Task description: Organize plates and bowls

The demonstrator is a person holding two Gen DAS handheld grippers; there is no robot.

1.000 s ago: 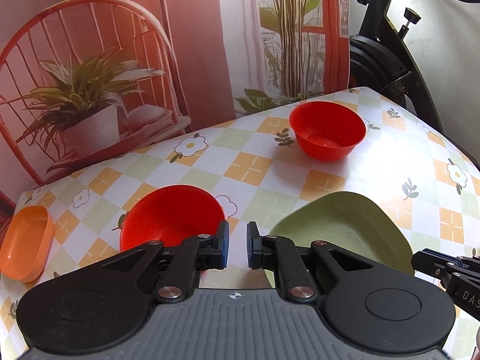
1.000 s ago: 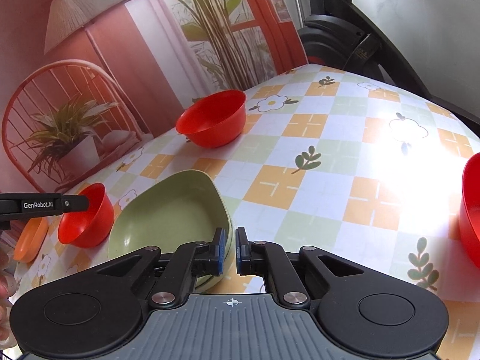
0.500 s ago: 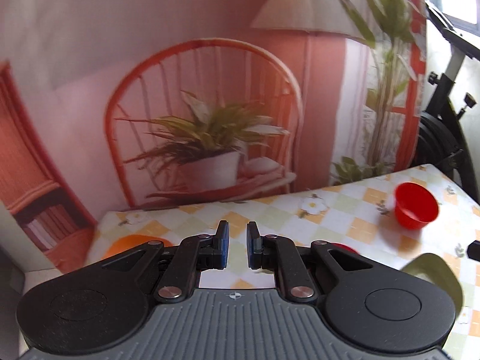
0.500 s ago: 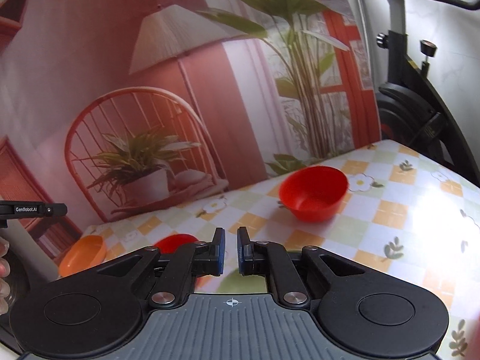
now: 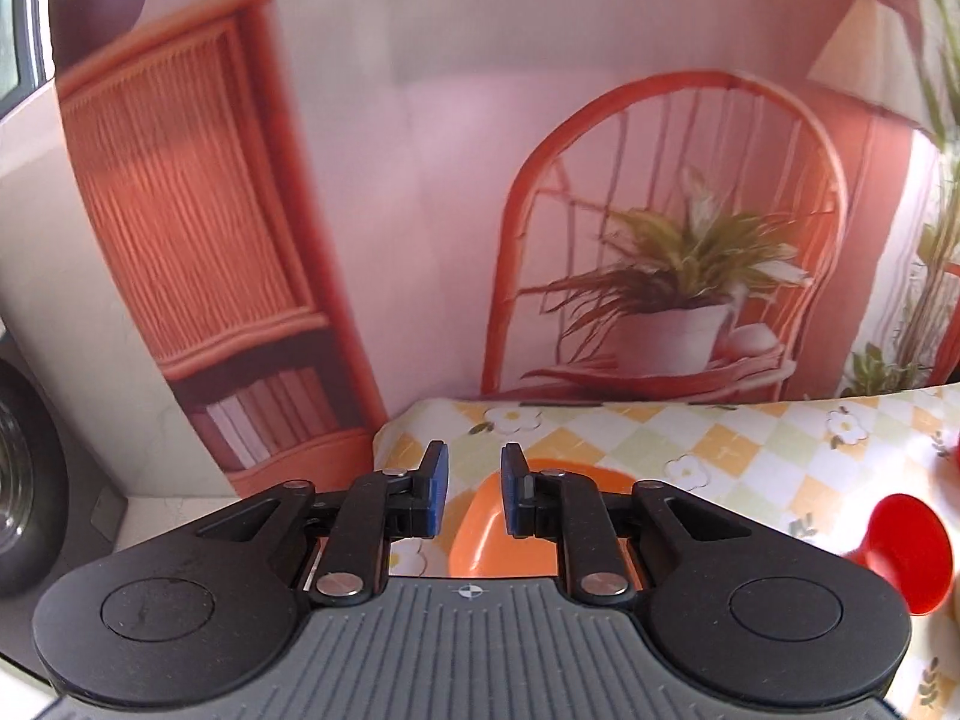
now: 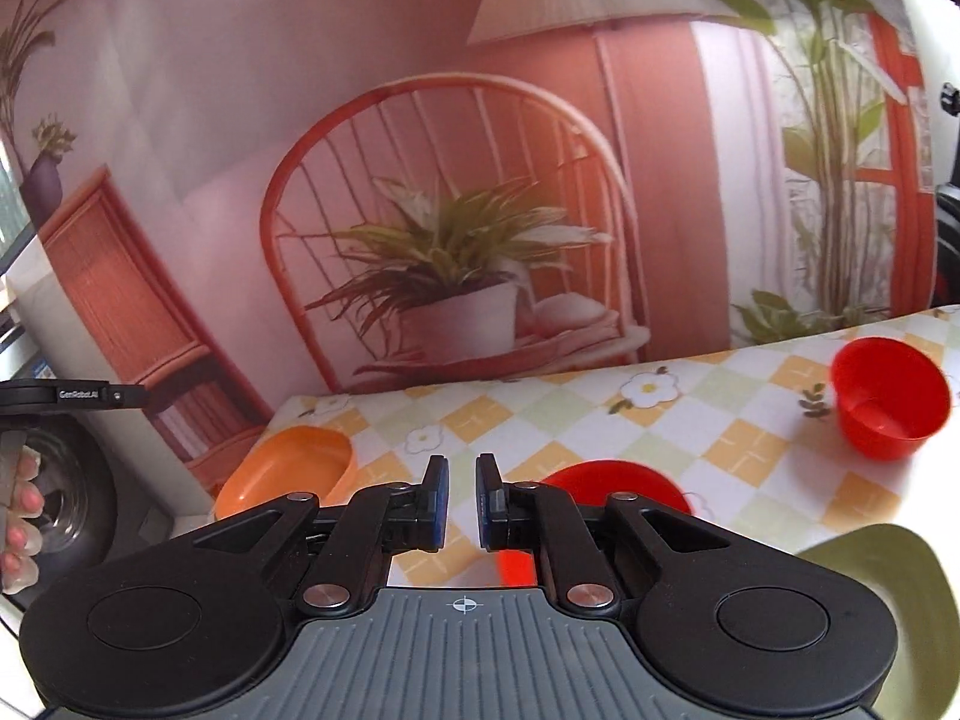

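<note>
Both tongs empty. Left gripper point(image 5: 468, 491): blue pads parted by a modest gap, nothing between them, touching nothing. Right gripper point(image 6: 461, 502): gap narrower, also holding nothing.

Hidden or cut off:
- Orange dish point(image 5: 480, 534), left view: lies just beyond the left gripper, near the table's left corner; its near part is covered by the gripper body and right finger.
- Red bowl point(image 5: 900, 546), left view: at the right edge, partly behind the gripper housing; the view is blurred there.
- Near red bowl point(image 6: 612, 480), right view: only the far rim shows above the right finger, plus a sliver between the pads.
- Green plate point(image 6: 888, 588): cut by the lower right edge and hidden by the housing, smeared.
- Hand point(image 6: 21, 516): fingertips only, at the left edge, under the other gripper's labelled arm.

In clear view: far red bowl point(image 6: 888, 402) upright on the checked tablecloth point(image 6: 690, 438), well apart from the rest. Orange dish point(image 6: 288, 468) sits at the table's left corner.
</note>
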